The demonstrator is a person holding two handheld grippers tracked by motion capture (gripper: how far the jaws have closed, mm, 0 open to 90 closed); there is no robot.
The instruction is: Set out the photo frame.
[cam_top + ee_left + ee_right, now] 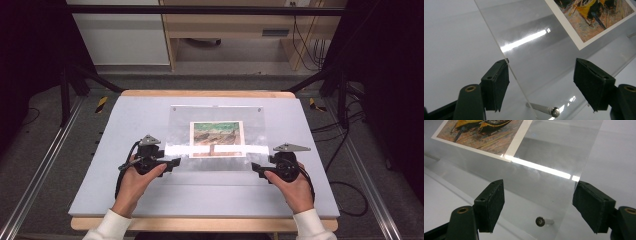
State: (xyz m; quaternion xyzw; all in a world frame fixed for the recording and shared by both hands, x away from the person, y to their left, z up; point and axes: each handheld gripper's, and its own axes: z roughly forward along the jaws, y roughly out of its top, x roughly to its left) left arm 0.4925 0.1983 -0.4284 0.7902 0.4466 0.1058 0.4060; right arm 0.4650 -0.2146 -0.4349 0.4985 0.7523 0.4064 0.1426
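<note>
Tabletop (100, 195): acrylic sheet (180, 125) between hand-held grippers

Both forearms come in from the near edge in white sleeves, each hand wrapped around a black gripper. The left hand (134, 182) angles up and inward, and the left gripper (175, 163) points toward the right with its grey plate on top. The right hand (295, 188) mirrors it, and the right gripper (254, 167) points toward the left. In the left gripper view the two black jaws stand wide apart, pads (496, 83) facing each other. In the right gripper view the jaws are likewise spread, pads (491, 203) well apart.
</note>
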